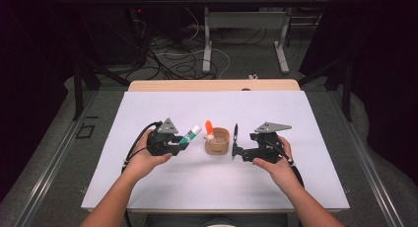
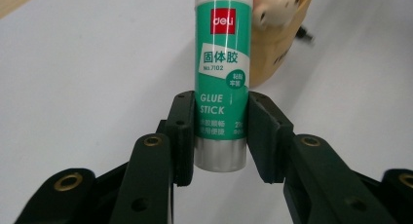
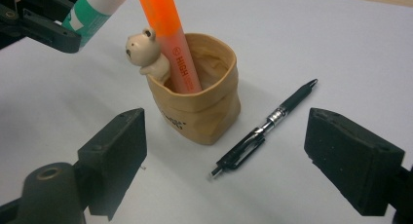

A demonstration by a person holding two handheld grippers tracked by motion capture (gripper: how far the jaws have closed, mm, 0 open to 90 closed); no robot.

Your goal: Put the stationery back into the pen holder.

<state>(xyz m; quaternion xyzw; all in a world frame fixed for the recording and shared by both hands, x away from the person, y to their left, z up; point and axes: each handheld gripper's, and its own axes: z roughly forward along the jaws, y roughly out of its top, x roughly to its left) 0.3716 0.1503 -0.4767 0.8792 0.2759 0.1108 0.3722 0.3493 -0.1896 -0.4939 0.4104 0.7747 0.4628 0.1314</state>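
A green-and-white glue stick (image 2: 222, 78) is clamped at its lower end between the pads of my left gripper (image 2: 221, 136); it is lifted off the table and points toward the cup. From above, the glue stick (image 1: 191, 134) juts from the left gripper (image 1: 178, 144), just left of the tan pen cup (image 1: 217, 141). The cup (image 3: 199, 107) holds an orange highlighter (image 3: 170, 39) and has a small bear figure (image 3: 145, 52) on its rim. A black pen (image 3: 265, 129) lies on the table beside the cup, between the wide-open jaws of my right gripper (image 3: 226, 156).
The white table top (image 1: 217, 182) runs to a wooden strip (image 1: 212, 85) at the far edge. Beyond it stand a desk frame and loose cables (image 1: 187, 64) on the floor. Bare table surface lies on both sides of the cup and in front of my hands.
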